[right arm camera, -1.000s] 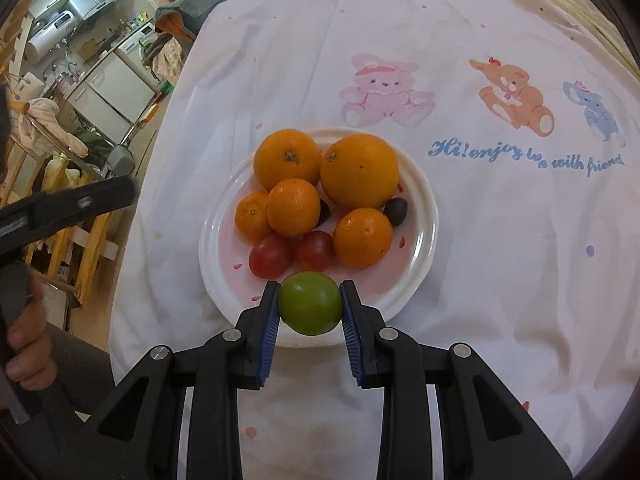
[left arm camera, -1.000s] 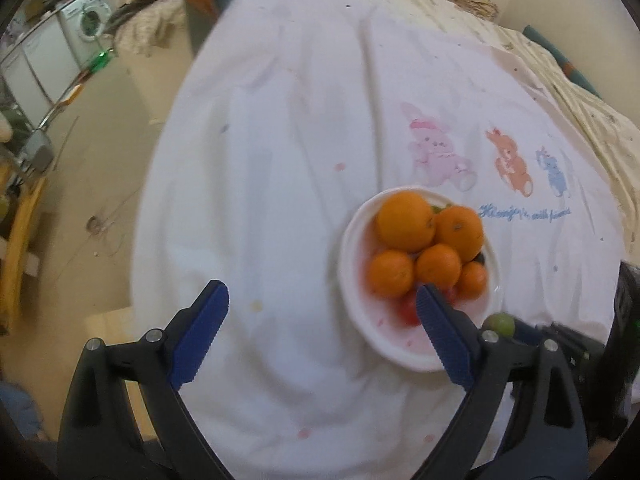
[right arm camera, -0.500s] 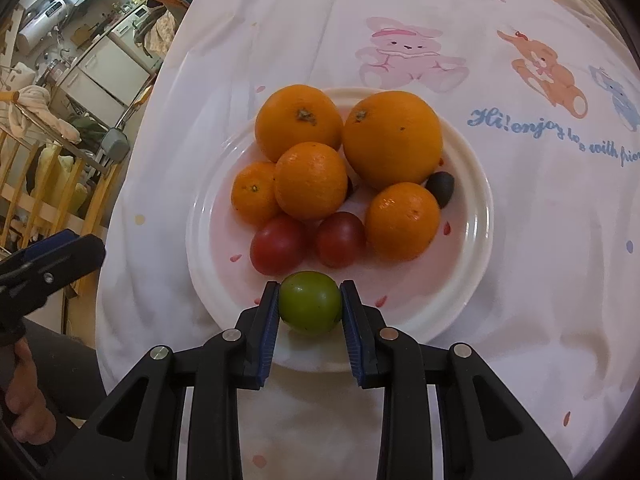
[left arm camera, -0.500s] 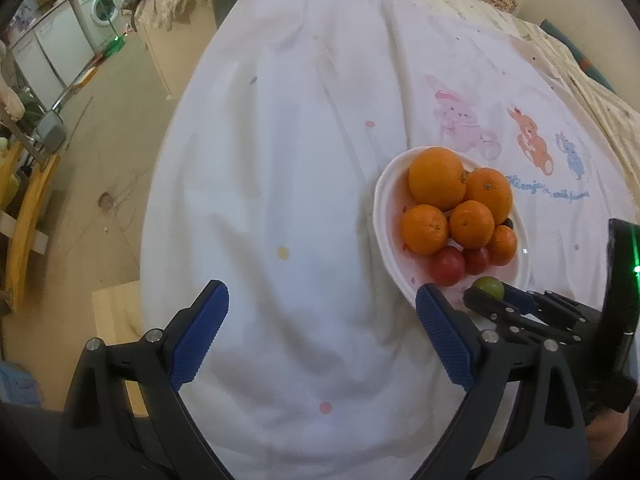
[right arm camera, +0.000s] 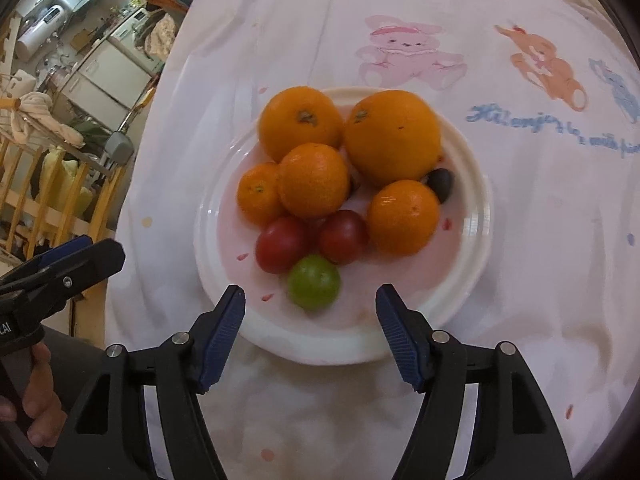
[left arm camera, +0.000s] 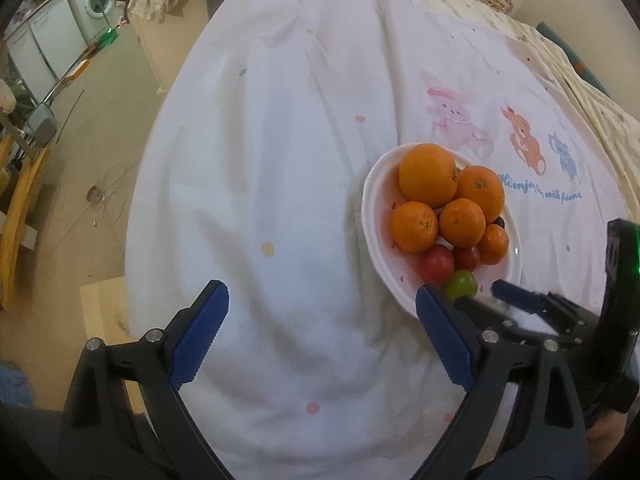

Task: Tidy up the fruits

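Lower centre: we see the right gripper [right arm camera: 310, 314], jaws just spread, releasing the green tomato [right arm camera: 314, 282] onto the plate [right arm camera: 476, 216]; left gripper [left arm camera: 320, 332] stands wide, empty.

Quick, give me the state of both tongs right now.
Left tongs: open, holding nothing, over the white cloth.
Right tongs: open, jaws have just been opening; the green fruit lies free on the plate.

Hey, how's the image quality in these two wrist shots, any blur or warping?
Left wrist view: strong fisheye bending at the dark rim, soft even light, the oranges sharp. Right wrist view: same warping, the green fruit slightly smeared, the cloth's blue lettering blurred, a faint glare on the plate rim.
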`<state>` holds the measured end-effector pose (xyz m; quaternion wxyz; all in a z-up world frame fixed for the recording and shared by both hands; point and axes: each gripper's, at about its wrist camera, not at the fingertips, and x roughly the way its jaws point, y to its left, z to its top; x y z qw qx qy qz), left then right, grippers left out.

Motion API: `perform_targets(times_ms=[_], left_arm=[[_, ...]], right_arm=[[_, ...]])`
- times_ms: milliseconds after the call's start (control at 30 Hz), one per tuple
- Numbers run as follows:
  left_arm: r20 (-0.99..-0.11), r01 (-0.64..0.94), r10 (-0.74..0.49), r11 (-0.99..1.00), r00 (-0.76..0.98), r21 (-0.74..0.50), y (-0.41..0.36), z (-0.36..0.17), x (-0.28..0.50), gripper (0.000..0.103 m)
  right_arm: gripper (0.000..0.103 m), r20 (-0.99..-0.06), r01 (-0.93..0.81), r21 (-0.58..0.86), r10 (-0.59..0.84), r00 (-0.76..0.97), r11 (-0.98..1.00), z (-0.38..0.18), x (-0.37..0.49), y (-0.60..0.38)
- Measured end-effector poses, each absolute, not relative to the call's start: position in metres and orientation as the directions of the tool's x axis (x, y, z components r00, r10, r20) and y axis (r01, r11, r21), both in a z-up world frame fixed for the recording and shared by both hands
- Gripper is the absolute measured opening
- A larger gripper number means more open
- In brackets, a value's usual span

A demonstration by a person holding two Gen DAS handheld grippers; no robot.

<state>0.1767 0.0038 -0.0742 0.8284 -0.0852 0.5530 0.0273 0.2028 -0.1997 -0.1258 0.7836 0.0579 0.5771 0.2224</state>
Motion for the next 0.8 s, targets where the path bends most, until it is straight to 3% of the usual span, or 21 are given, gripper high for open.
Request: perform_targets(times_ms=[100,467,600,800], left_arm=[[-0.918,-0.129,-0.018,0.989,0.396,-0.075,0.001,-0.073,0.173,0.093],[-0.862,-0.040,-0.034,0.997,0.505,-0.062,-0.013,-0.046,0.138,0.093],[-0.850,-0.038,-0.083,0.992,0.521,-0.120,-0.010,-0.041,0.123,0.102],[-0.807,-0.037,-0.043,0.996,0.589,-0.080,-0.014,-0.025,0.099,0.102]], right_arm=[[0.071,-0.869,-0.245,0.370,0.427,0.248,0.896,-0.119,0.200,-0.212],[0.103,-0.810,-0.207,0.325,0.385,0.443,0.923,-0.060,0.152,-0.240],[0.103,-0.784,-0.182,0.307,0.357,0.508,0.934,-0.048,0.134,-0.245],[0.103,-0.754,-0.176,0.255,0.310,0.579,0.951,-0.037,0.107,-0.241]])
